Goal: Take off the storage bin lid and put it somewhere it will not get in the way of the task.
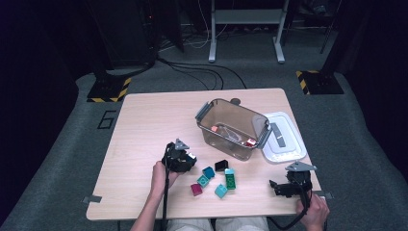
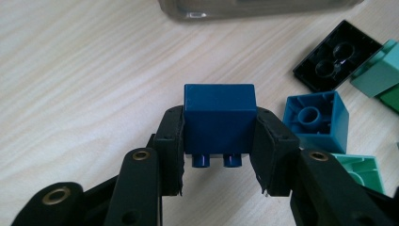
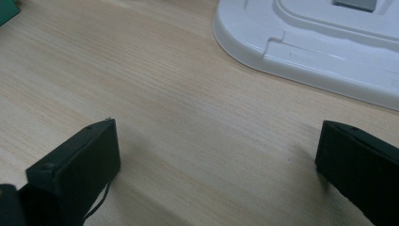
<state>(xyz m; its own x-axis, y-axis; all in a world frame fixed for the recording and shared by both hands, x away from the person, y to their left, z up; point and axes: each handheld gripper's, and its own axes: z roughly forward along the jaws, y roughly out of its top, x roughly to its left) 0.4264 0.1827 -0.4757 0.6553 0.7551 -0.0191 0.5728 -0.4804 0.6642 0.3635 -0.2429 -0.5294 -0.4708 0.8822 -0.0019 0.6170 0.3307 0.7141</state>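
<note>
Left gripper (image 2: 220, 160): clamps dark blue plastic brick (image 2: 219, 115) by its sides, studs toward camera, ready for clear plastic bin (image 1: 233, 128) | Right gripper (image 3: 219, 174): jaws wide, empty, parked beside white lid (image 3: 320, 42).

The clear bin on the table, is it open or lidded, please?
Open: the clear bin has no cover, and its white lid lies beside it.

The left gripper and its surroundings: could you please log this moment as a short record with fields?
left gripper: shut on the dark blue brick, studs toward the camera
right gripper: open, nothing between the jaws
bin: clear, lid off, a few small pieces inside
lid: white, flat on the table beside the bin
loose bricks: black brick, teal brick
</note>
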